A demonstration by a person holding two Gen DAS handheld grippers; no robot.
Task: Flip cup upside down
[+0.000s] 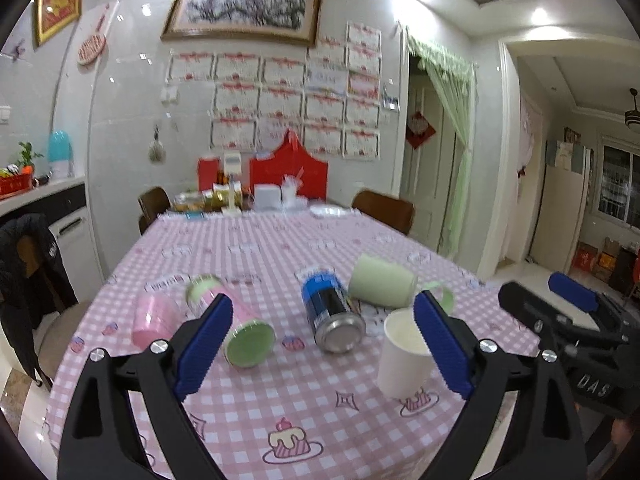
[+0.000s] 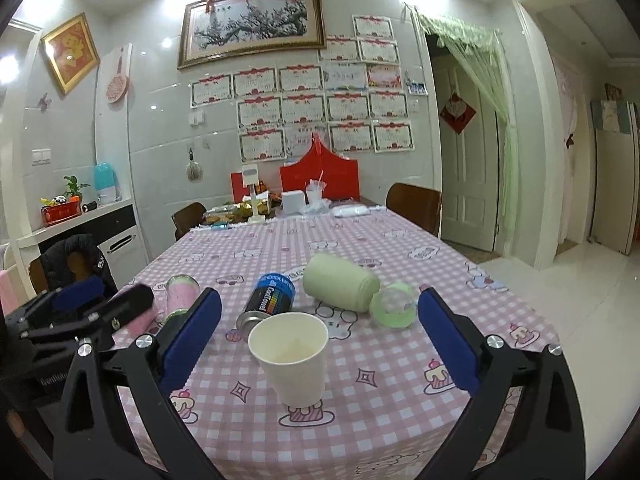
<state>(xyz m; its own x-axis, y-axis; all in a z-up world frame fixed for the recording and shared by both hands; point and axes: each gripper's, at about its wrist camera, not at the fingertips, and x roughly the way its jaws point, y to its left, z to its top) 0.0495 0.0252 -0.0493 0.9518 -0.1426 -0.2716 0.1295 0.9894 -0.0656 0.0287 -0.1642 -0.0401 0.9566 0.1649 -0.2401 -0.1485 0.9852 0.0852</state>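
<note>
A white paper cup (image 2: 294, 360) stands upright, mouth up, on the pink checked tablecloth (image 2: 384, 412) near the front edge. It also shows in the left wrist view (image 1: 402, 360). My right gripper (image 2: 320, 344) is open and empty, its blue pads either side of the cup, a little short of it. My left gripper (image 1: 324, 340) is open and empty, with the cup just behind its right pad. The right gripper shows in the left wrist view (image 1: 560, 308), and the left gripper shows in the right wrist view (image 2: 96, 300).
A blue can (image 2: 268, 296), a pale green mug (image 2: 340, 282) and a pink-green tumbler (image 1: 236, 320) lie on their sides behind the cup. A pink cup (image 1: 154, 320) sits left. Boxes and food stand at the table's far end (image 2: 288, 200). Chairs (image 2: 414, 204) surround the table.
</note>
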